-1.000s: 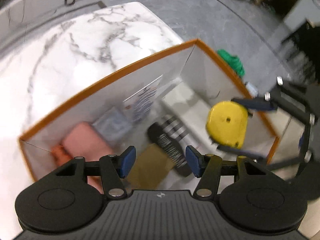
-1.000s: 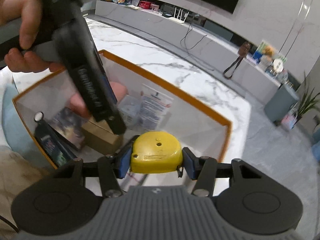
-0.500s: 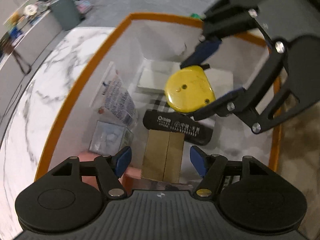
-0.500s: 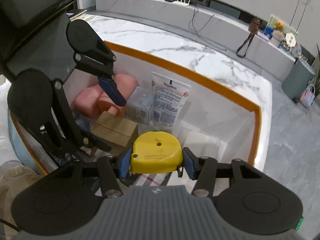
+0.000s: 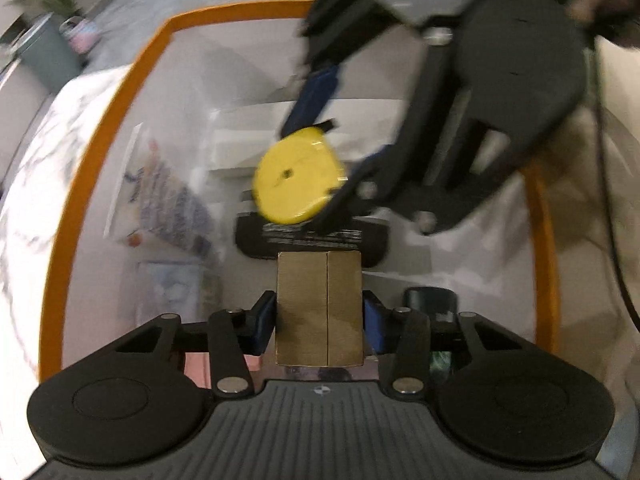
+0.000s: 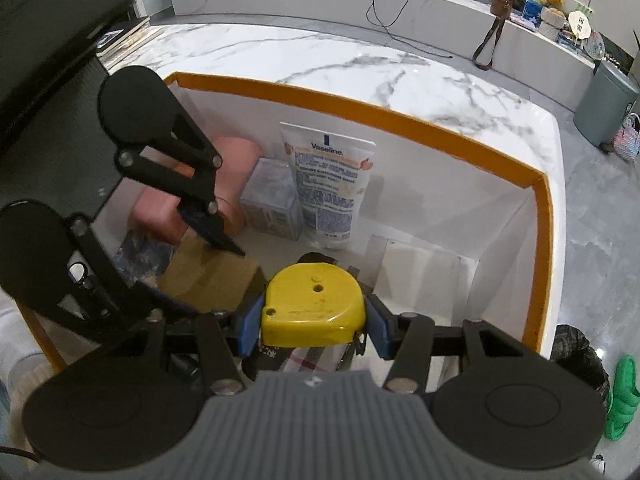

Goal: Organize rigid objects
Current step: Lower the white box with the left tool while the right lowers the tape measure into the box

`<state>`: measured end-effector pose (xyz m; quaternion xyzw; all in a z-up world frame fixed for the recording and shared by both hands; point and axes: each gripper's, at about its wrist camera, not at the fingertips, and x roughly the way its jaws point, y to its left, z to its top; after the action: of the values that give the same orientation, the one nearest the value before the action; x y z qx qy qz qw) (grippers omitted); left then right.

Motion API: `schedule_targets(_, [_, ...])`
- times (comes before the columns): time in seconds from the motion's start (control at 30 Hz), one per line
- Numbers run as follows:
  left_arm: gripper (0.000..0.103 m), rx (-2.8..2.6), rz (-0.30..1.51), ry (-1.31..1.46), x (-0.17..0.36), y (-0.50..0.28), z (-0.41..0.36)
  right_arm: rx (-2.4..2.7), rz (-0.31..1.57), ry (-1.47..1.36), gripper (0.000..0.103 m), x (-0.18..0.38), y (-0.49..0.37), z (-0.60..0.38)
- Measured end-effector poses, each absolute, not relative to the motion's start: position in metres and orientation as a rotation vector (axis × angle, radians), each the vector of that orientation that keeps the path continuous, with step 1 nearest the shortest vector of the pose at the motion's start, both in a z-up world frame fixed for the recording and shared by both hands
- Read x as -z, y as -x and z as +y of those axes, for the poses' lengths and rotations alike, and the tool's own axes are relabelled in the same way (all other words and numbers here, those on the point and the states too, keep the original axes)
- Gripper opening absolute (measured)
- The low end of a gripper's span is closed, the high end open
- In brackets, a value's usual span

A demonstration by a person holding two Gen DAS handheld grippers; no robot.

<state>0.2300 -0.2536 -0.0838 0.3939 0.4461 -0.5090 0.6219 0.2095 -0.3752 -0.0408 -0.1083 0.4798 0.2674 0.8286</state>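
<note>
Both tongs reach into the orange-rimmed box [image 6: 404,128]: the left tongs [image 5: 320,322] closing around the brown carton [image 5: 320,308], its long axis along them, while beside it the right tongs [image 6: 312,322] hold the yellow tape measure [image 6: 314,304].

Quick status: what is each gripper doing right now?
Left gripper: closing around the brown box.
Right gripper: shut on the yellow tape measure.

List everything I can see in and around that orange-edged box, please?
Box: one, white with orange rim, on marble table.
Tape measure: one, yellow, between right pads.
Cardboard box: one, brown, between left pads.
Vaseline tube: one, white, against far wall.
Pink items: apparently two, far-left corner.
Black case: one, on floor.
Bin: one, grey, beyond table.
Left hand-held gripper: black, blue pads, closing.
Right hand-held gripper: black, blue pads, clamped.
</note>
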Motion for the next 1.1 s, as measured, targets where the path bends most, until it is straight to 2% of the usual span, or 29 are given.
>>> schedule_targets(0.17, [0.052,1.27,1.071,-0.897,0.083,-0.228,-0.258,-0.545,1.044,0.177,0.054,0.043,-0.218,-0.375])
schedule_targets(0.27, [0.065,1.251,1.085,-0.86,0.083,-0.231,-0.261,-0.525,1.064,0.126,0.054,0.044,-0.224,-0.373])
schedule_targets(0.47, [0.077,1.212,1.075,-0.756,0.07,-0.234,-0.248,-0.47,1.121,0.047,0.054,0.049,-0.235,-0.371])
schedule_targets(0.73, [0.078,1.104,1.056,-0.671,0.054,-0.235,-0.226,-0.47,1.166,-0.042,0.054,0.053,-0.246,-0.358])
schedule_targets(1.1, [0.077,1.053,1.091,-0.603,0.058,-0.235,-0.217,-0.483,1.212,-0.1,0.055,0.059,-0.256,-0.341])
